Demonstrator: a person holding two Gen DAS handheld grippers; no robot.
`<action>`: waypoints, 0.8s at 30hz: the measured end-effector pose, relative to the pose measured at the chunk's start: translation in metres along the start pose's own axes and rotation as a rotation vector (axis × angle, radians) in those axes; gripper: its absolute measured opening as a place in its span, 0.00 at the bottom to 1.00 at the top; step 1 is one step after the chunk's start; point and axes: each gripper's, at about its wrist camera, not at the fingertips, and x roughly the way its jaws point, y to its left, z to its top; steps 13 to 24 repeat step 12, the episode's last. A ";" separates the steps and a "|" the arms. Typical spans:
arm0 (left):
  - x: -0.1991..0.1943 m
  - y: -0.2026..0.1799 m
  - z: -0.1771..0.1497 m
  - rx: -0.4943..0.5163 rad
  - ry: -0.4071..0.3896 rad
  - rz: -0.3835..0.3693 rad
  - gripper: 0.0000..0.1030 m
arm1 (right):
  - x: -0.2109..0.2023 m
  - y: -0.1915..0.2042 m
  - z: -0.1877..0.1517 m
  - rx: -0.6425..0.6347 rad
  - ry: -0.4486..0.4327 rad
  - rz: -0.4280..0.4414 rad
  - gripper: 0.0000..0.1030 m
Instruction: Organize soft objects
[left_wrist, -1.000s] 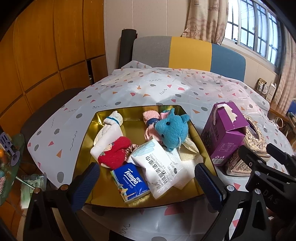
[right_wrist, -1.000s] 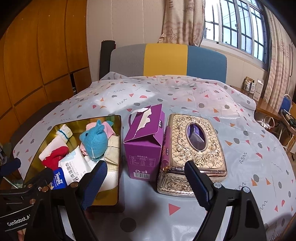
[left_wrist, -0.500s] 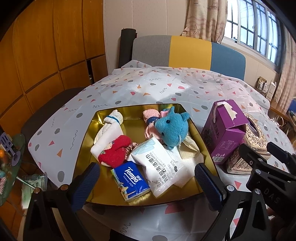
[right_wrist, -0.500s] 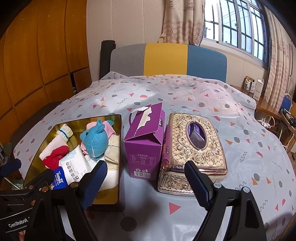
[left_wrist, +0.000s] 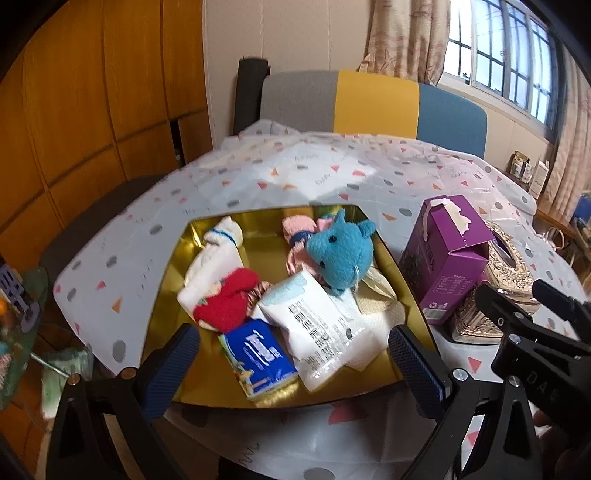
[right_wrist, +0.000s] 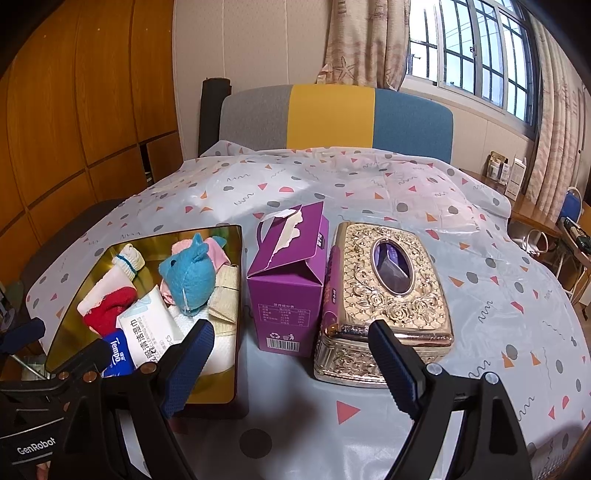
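While the soft objects lie heaped in the gold tray (left_wrist: 173, 266), almost nothing is seen to have changed across the last second: each item keeps the place it had in the earlier views, and both grippers have stayed where they were. In the left wrist view the blue plush toy (left_wrist: 341, 254) is propped at about one o'clock from the tray's middle, over a pink sock (left_wrist: 297, 230); the white sock (left_wrist: 218, 251) and red sock (left_wrist: 229, 304) are found at ten and nine o'clock, the white wipes packet (left_wrist: 308, 325) at five o'clock, and the blue Tempo tissue pack (left_wrist: 258, 358) at six o'clock, nearest the camera.

Both tools are held idle. The left gripper (left_wrist: 291, 363) is spread wide before the tray's near edge, with nothing between its pads. The right gripper (right_wrist: 291, 360) is likewise spread wide and empty, poised short of the purple carton (right_wrist: 290, 280) and the ornate gold tissue box (right_wrist: 388, 295), which stand touching, at three o'clock from the tray on the patterned tablecloth (right_wrist: 369, 177).

Since nothing has been gripped or shifted, the pause is best read as a moment at one end of the work; which end cannot be told. Were sorting to go on, the plush toy, lying uppermost, would probably be the easiest pick.
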 end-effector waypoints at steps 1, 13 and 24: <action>0.000 0.000 0.000 0.004 -0.001 -0.008 1.00 | 0.000 0.000 0.000 -0.001 -0.001 -0.003 0.84; -0.005 0.001 0.004 -0.008 -0.031 -0.036 0.96 | -0.003 -0.018 -0.001 0.036 -0.002 -0.034 0.84; -0.005 0.001 0.004 -0.008 -0.031 -0.036 0.96 | -0.003 -0.018 -0.001 0.036 -0.002 -0.034 0.84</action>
